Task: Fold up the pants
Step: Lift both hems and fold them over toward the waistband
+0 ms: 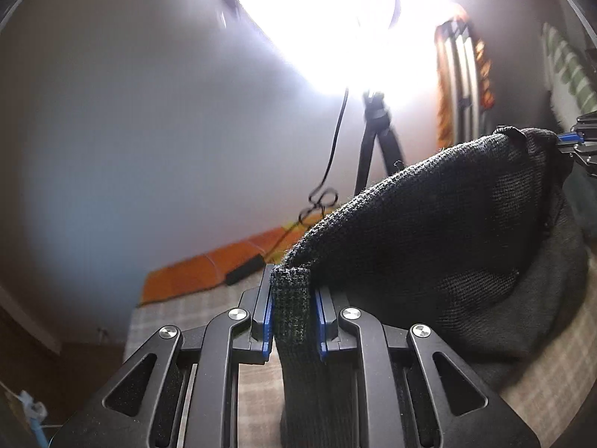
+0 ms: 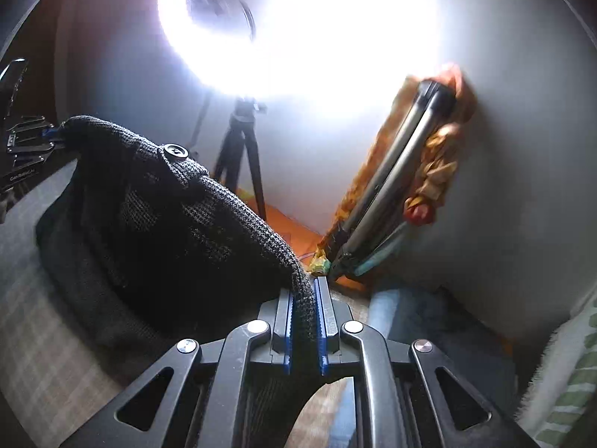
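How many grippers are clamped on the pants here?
2. The left gripper pinches one end of the pants waistband; the right gripper pinches the other end.

Ring light (image 2: 298,26) overexposed; pants (image 1: 429,231) legs cropped below.

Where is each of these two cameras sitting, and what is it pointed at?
Left wrist: rides on the left gripper, looking along its fingers clamped on the dark pants; right gripper at far right.
Right wrist: rides on the right gripper, also clamped on the pants; left gripper at far left.
Shared: pants, ring light on its tripod, checked surface.
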`<action>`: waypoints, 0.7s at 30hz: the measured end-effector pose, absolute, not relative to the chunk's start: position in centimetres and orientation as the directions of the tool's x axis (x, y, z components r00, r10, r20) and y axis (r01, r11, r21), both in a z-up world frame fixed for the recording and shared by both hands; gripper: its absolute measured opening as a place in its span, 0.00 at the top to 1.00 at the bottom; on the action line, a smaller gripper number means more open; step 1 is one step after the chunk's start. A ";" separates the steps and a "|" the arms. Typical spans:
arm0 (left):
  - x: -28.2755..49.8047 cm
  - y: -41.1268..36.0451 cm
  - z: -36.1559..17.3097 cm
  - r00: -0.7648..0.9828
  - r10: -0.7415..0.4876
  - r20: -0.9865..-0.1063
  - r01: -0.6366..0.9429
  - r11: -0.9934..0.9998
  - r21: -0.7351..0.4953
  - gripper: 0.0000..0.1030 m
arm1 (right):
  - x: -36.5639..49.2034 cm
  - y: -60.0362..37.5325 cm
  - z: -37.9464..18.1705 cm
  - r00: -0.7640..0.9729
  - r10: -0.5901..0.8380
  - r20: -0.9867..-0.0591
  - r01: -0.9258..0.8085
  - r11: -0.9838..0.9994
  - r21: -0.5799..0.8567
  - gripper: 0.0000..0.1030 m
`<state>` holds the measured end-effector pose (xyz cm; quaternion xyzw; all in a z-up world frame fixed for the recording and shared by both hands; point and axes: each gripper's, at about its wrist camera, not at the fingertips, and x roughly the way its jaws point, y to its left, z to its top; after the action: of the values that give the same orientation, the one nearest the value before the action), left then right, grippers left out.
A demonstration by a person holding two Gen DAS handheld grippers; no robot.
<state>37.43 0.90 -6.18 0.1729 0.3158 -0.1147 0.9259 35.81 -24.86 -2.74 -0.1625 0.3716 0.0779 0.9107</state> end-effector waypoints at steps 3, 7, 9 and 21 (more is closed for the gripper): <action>39.6 0.5 -8.8 0.742 -0.076 -0.666 0.328 0.907 0.262 0.85 | 38.4 -24.7 -5.4 0.679 -0.002 -0.734 -0.270 0.929 -0.253 0.92; 41.8 0.1 -12.0 0.708 -0.047 -0.705 0.336 0.900 0.278 0.85 | 41.3 -24.7 -8.7 0.631 -0.027 -0.775 -0.274 0.927 -0.256 0.92; 42.7 0.0 -13.6 0.684 -0.035 -0.728 0.342 0.898 0.278 0.85 | 42.7 -24.8 -10.3 0.603 -0.032 -0.797 -0.267 0.933 -0.240 0.92; 44.6 1.5 -13.6 0.679 0.037 -0.734 0.258 0.923 0.285 0.51 | 44.1 -24.2 -11.9 0.582 -0.115 -0.805 -0.224 0.929 -0.295 0.61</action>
<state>44.56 1.47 -13.57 0.1858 0.3962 -0.0615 0.8971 44.05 -24.19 -11.95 -0.1859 0.4561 0.0313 0.8697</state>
